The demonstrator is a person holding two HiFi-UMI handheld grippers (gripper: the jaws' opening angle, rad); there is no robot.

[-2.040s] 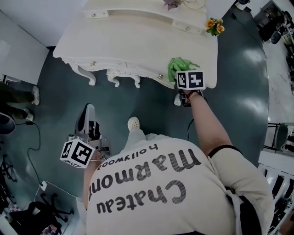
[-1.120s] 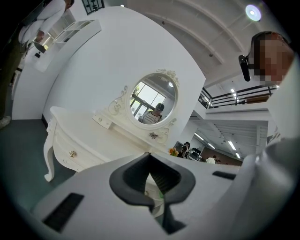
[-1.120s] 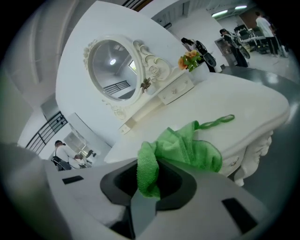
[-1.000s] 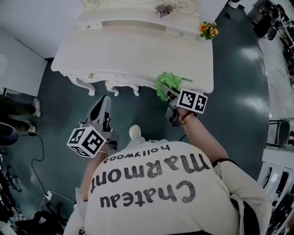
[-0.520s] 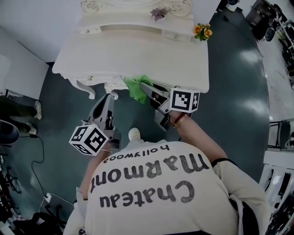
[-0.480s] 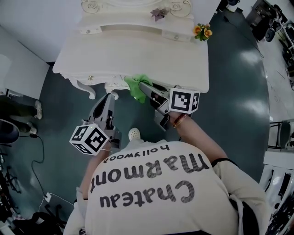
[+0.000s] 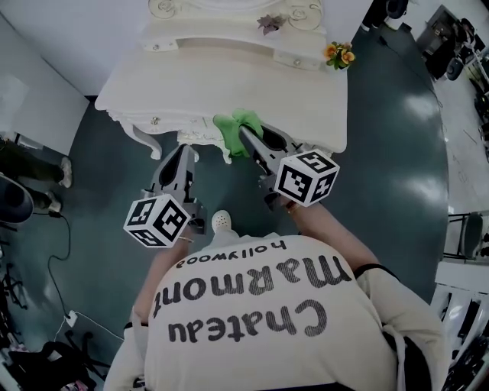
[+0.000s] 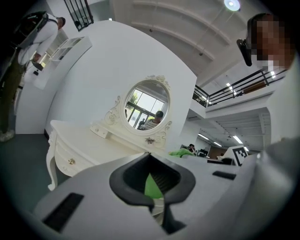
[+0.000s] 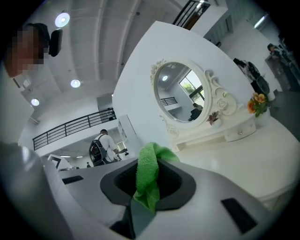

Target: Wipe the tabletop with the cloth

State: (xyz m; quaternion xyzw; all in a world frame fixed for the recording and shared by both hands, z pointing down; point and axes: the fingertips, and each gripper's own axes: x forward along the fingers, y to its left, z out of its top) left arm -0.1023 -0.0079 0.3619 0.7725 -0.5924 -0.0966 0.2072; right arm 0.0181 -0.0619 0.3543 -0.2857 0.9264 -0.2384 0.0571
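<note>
The green cloth (image 7: 235,126) lies bunched at the front edge of the white dressing table (image 7: 229,76), near its middle. My right gripper (image 7: 247,137) is shut on it, its jaws reaching up and left from the marker cube. In the right gripper view the cloth (image 9: 146,173) sticks up between the closed jaws of that gripper (image 9: 150,161), with the tabletop (image 9: 262,159) beyond. My left gripper (image 7: 181,154) hangs over the floor just in front of the table's left legs, jaws together and empty. In the left gripper view the gripper (image 8: 149,155) points at the table (image 8: 84,145).
An oval mirror (image 9: 180,96) stands at the back of the table, with orange flowers (image 7: 339,53) at the back right and a purple flower (image 7: 269,23) by the mirror. The person's shoe (image 7: 221,221) is on the dark floor below. Another person's legs (image 7: 46,172) are far left.
My right gripper has dragged the cloth leftward along the table's front edge, from the right corner to near the middle. My left gripper has risen towards the table.
</note>
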